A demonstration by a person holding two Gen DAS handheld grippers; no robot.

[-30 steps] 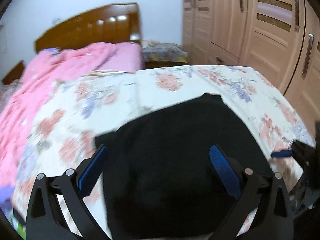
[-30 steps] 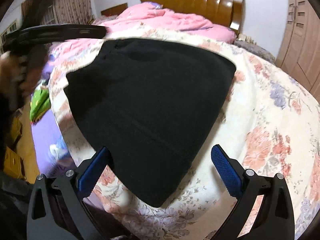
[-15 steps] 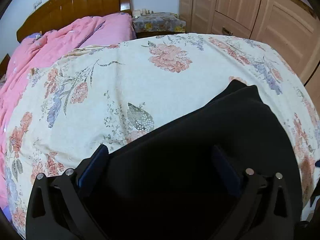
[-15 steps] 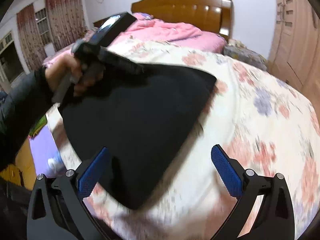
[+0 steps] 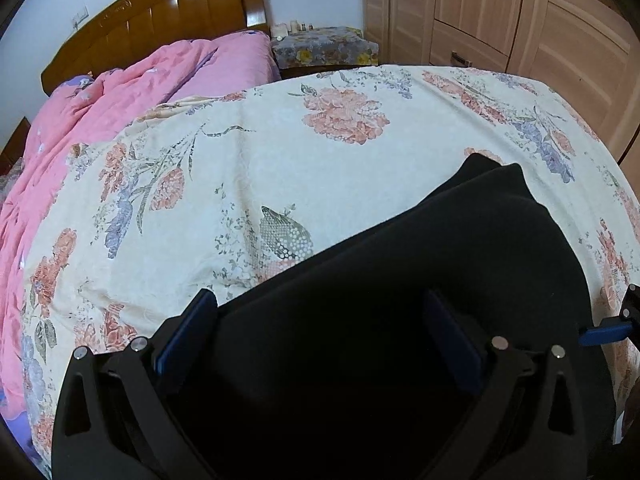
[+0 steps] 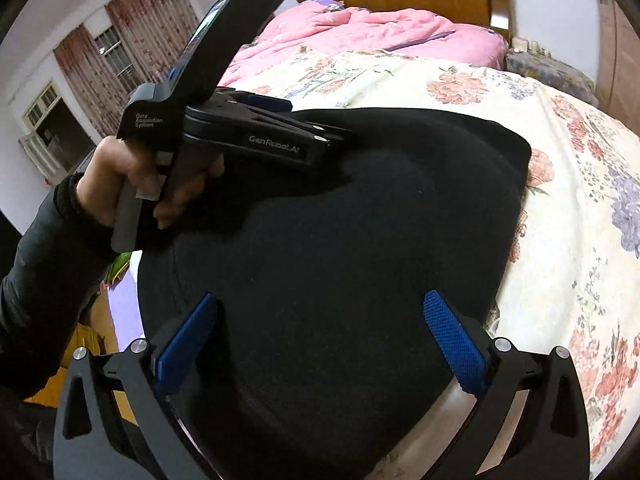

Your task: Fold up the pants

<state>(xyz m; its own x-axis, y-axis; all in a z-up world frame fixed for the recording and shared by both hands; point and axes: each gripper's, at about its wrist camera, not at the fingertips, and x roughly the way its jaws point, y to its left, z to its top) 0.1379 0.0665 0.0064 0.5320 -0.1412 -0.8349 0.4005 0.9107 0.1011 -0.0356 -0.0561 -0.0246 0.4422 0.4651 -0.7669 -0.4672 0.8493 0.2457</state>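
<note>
The black pants (image 5: 460, 264) lie folded on the floral bedspread (image 5: 280, 152) at the bed's near corner; they also show in the right wrist view (image 6: 360, 240). My left gripper (image 5: 320, 336) is open and low over the pants' near left part, its blue pads apart. It also shows in the right wrist view (image 6: 336, 136), held in a hand and lying on the fabric. My right gripper (image 6: 320, 336) is open over the pants' near edge, empty. One of its blue fingertips (image 5: 608, 330) shows at the right of the left wrist view.
A pink quilt (image 5: 100, 100) lies at the head of the bed below the wooden headboard (image 5: 160, 24). A nightstand (image 5: 324, 46) and wardrobe doors (image 5: 520, 20) stand beyond. The bed edge (image 6: 124, 296) drops to the floor on the left, with curtained windows (image 6: 112, 60) behind.
Both grippers have come down closer onto the pants. The left gripper has moved forward across the fabric, and the pants now fill more of both views.
</note>
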